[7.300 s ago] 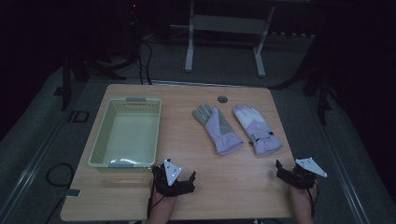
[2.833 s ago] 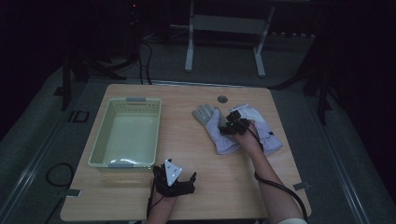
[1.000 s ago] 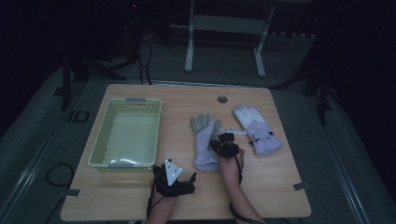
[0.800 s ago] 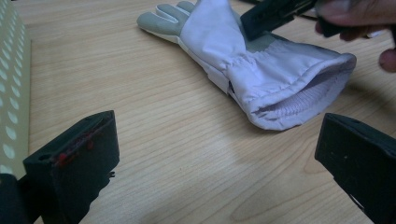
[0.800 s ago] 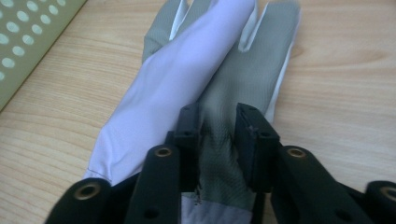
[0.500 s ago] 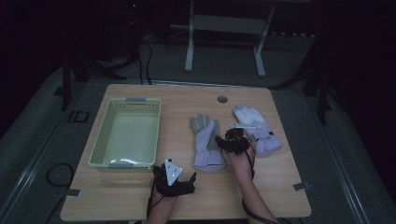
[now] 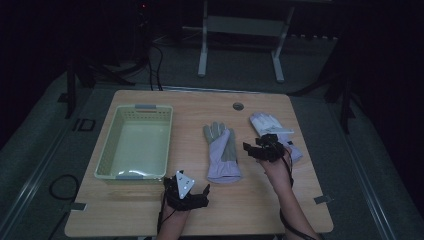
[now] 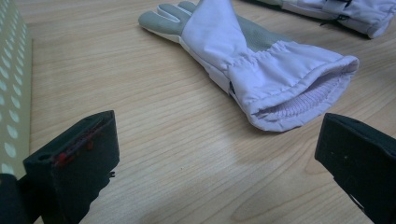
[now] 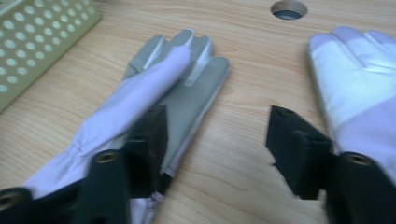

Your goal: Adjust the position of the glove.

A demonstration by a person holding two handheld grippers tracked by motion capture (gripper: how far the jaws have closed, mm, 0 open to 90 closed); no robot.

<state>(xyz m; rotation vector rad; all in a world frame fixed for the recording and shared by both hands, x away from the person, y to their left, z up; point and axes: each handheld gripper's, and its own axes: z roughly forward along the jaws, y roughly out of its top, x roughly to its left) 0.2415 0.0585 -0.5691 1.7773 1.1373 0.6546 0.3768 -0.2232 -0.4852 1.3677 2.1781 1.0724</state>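
Gloves, qty 2: near glove (image 7: 222, 154) lies flat, worktop (image 7: 200, 220) centre, cuff toward the person, grey palm side partly up w/ a pale flap folded over it; far glove (image 7: 272, 131) lies to its right, apart from it, partly under the right gripper (image 7: 261, 148).
Basket, qty 1: pale green perforated basket (image 7: 136, 141), left part of worktop, well apart from both gloves.
Cable hole, qty 1: round hole (image 7: 238, 106) near back edge.
Grippers, qty 2: left gripper (image 7: 186, 192) at front edge, fingers wide apart, nothing between them. Right gripper's fingers have just been opening; they stand apart over bare wood between the 2 gloves, pressing on neither.

View notes: left gripper view gives near glove's open cuff (image 8: 299, 93), ribbed lining inside, plus a strip of basket wall (image 8: 11, 93) at left edge. Right gripper view gives fingertips of both gloves, near glove (image 9: 173, 79) beside the left finger (image 9: 147, 149), far glove (image 9: 359, 84) at right, hole (image 9: 288, 9) at top. High view gives the overall layout, dark floor, metal stand behind.
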